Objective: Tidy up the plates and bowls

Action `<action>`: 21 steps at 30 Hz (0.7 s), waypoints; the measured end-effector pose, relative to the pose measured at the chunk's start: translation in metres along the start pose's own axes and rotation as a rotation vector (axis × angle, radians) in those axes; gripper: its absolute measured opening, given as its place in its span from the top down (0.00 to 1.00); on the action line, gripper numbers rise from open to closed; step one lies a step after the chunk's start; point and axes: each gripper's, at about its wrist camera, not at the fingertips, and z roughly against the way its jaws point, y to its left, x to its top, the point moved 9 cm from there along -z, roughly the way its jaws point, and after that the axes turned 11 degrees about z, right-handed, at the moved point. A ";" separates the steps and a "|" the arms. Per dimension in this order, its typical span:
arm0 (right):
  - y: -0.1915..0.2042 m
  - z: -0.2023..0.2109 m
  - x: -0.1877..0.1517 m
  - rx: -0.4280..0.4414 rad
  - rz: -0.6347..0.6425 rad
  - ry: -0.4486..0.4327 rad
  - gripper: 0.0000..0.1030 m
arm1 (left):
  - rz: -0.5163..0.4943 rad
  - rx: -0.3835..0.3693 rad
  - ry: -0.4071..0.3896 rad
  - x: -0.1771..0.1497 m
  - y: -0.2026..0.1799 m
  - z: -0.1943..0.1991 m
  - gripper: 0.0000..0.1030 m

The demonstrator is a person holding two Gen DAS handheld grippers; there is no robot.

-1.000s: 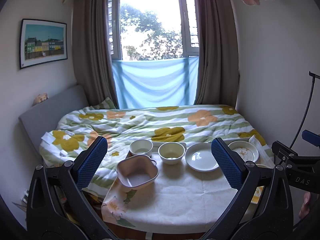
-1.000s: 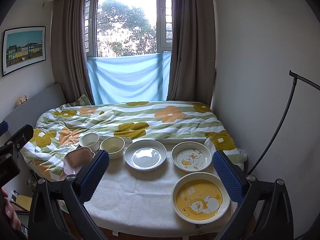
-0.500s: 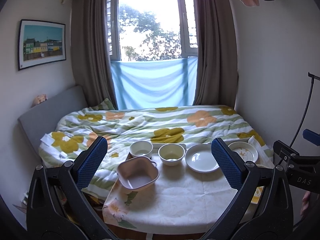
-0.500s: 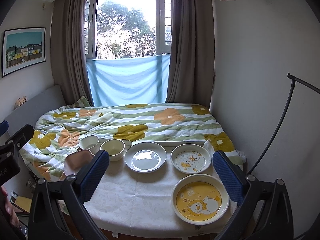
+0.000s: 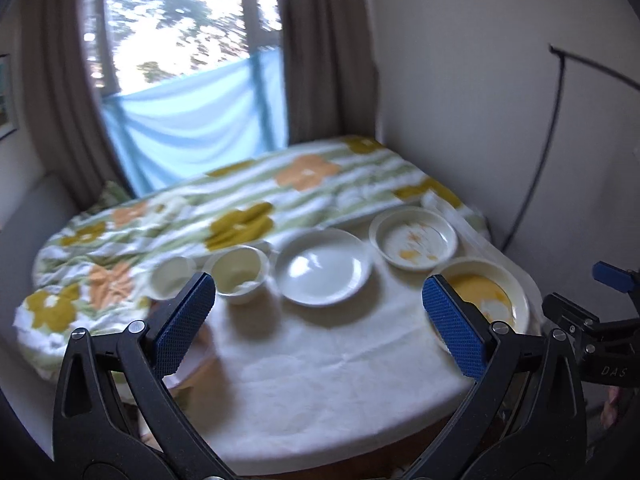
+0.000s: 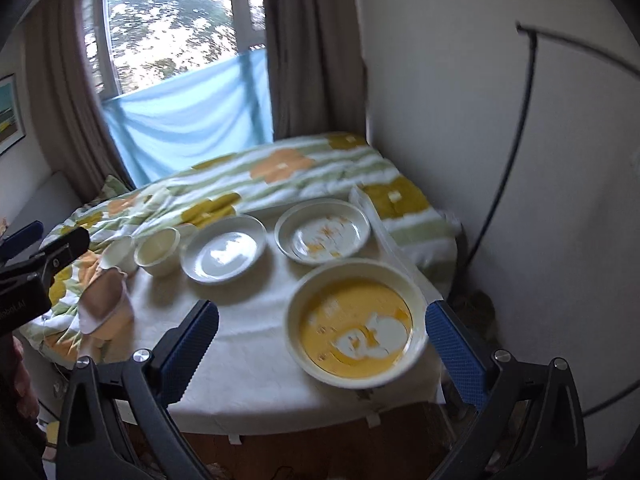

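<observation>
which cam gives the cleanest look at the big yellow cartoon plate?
Right wrist. The yellow plate sits whole and large between the open right gripper fingers, its rim and cartoon print visible though blurred. In the left wrist view the same plate is smaller, and the left gripper finger covers its near part.

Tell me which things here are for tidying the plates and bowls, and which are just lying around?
For the job:
yellow plate
duck plate
white plate
cream bowl
white bowl
pink dish
left gripper and right gripper, both open

Just around:
flowered blanket
blue cloth
curtains
white tablecloth
</observation>
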 end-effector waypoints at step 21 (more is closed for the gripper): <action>-0.093 -0.154 -0.101 0.293 -0.297 0.295 0.52 | -0.163 -0.372 0.638 -0.140 -0.132 -0.227 0.51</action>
